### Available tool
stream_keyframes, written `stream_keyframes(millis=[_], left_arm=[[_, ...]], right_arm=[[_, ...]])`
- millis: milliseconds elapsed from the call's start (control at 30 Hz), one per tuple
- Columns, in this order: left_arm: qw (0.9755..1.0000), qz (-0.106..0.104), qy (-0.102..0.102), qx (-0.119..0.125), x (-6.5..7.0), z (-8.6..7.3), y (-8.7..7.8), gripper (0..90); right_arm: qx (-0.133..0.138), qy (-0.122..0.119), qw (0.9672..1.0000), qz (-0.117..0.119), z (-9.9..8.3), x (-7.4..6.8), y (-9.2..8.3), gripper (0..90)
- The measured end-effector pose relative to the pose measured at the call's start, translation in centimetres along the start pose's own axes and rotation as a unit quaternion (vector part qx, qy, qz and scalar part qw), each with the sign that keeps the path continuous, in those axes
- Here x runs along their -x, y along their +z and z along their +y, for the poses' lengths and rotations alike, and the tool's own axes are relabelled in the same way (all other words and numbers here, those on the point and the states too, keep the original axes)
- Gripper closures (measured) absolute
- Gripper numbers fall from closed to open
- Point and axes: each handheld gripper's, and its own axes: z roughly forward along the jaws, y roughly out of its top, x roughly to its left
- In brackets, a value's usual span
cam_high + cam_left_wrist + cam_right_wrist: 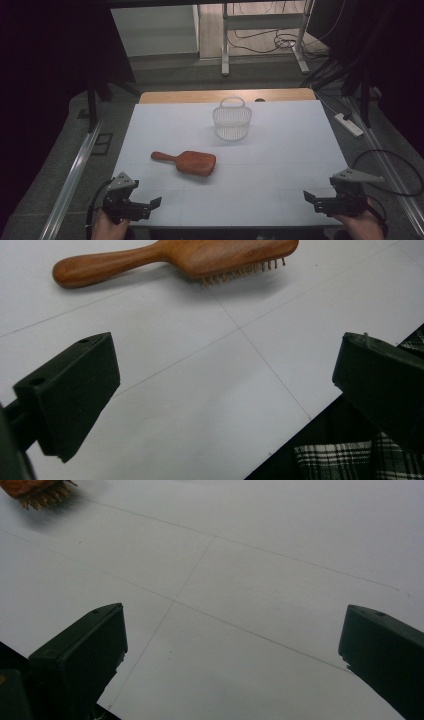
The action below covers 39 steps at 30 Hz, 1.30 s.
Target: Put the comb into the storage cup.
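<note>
At the near edge of the desk (300,150), the left gripper (150,206) and right gripper (311,199) rest with fingers spread wide, holding nothing. Just beyond the left gripper lies the wooden hairbrush (187,161), bristles down; the white basket (231,120) stands farther off. Nothing seems started: probably the left gripper must reach forward and close on the brush handle.

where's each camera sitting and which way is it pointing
High view: above the person's side, facing forward and down on the white table; shows both hands, the left gripper, the right gripper, the basket.
Left gripper view: rides the left gripper, facing across the table to the hairbrush; open jaws, plaid clothing.
Right gripper view: rides the right gripper, facing the tabletop; open jaws.
Shared: the hairbrush.
</note>
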Motion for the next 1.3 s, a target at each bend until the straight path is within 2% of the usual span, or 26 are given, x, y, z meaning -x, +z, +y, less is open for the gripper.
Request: stream_keyframes(millis=[200,700,767,900,1033,1167,1300], left_arm=[[1.0,-0.008,-0.004,-0.001,-0.2,0.1,0.0,0.0],[0.9999,-0.004,0.016,-0.004,-0.4,1.1,0.4,0.0],[0.9998,-0.008,0.016,-0.008,-0.6,1.2,0.6,0.0],[0.9991,-0.043,0.003,-0.002,-1.1,1.5,1.0,0.0],[0.9989,-0.044,0.014,-0.001,-1.3,1.7,1.3,0.0],[0.9988,-0.047,0.015,0.001,-1.5,1.9,1.5,0.0],[0.999,-0.041,0.018,0.003,-1.8,2.4,1.7,0.0]], right_arm=[[-0.004,-0.001,1.0,0.0,0.0,0.0,0.1,0.0],[-0.003,-0.008,0.9999,0.011,0.1,-0.1,0.2,0.0],[-0.004,-0.009,0.9999,0.012,0.1,-0.1,0.2,0.0],[-0.005,-0.009,0.9999,0.012,0.1,-0.1,0.2,0.0],[-0.007,-0.01,0.9998,0.014,0.1,-0.1,0.3,0.0],[-0.01,-0.01,0.9998,0.014,0.1,-0.1,0.3,0.0],[-0.011,-0.01,0.9998,0.014,0.2,-0.1,0.4,0.0]])
